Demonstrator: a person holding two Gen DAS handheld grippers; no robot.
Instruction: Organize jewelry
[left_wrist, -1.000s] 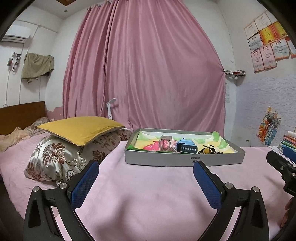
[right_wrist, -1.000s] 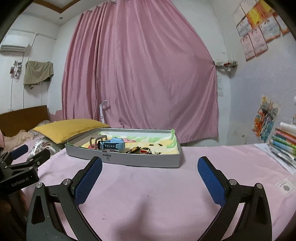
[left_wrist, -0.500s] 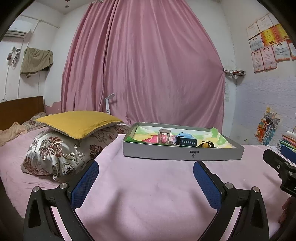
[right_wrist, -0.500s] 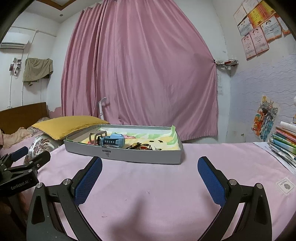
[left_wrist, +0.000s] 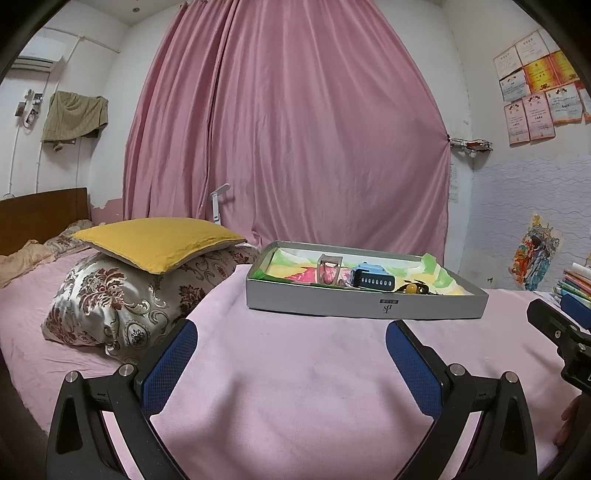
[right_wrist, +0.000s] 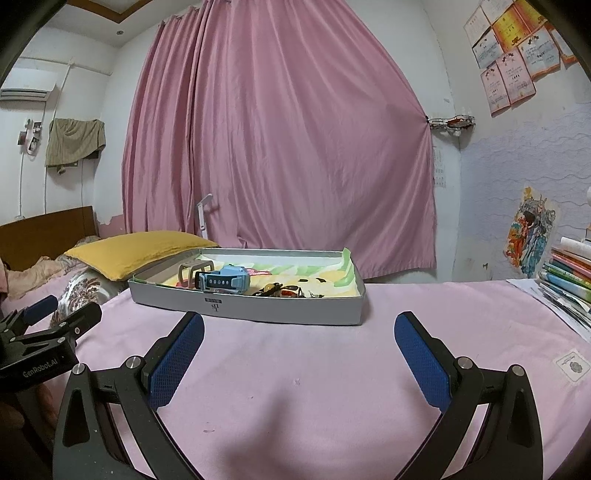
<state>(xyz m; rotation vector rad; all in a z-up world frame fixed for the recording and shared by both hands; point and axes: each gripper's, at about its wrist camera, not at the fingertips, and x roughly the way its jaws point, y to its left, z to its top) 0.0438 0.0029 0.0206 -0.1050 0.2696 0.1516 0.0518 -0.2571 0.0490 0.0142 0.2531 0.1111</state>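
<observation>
Left wrist view shows my left gripper spread wide and empty, like the right gripper, both low over the pink bedspread, short of the grey tray holding the blue watch, probably readying a reach.

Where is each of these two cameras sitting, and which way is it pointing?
Left wrist view: sits on the left gripper, low over the pink bed, facing the grey tray and curtain; own open fingers show, right gripper at the edge.
Right wrist view: sits on the right gripper, facing the tray from further right; own open fingers show, left gripper at the left edge.
Shared: tray, blue watch, yellow pillow, curtain.
</observation>
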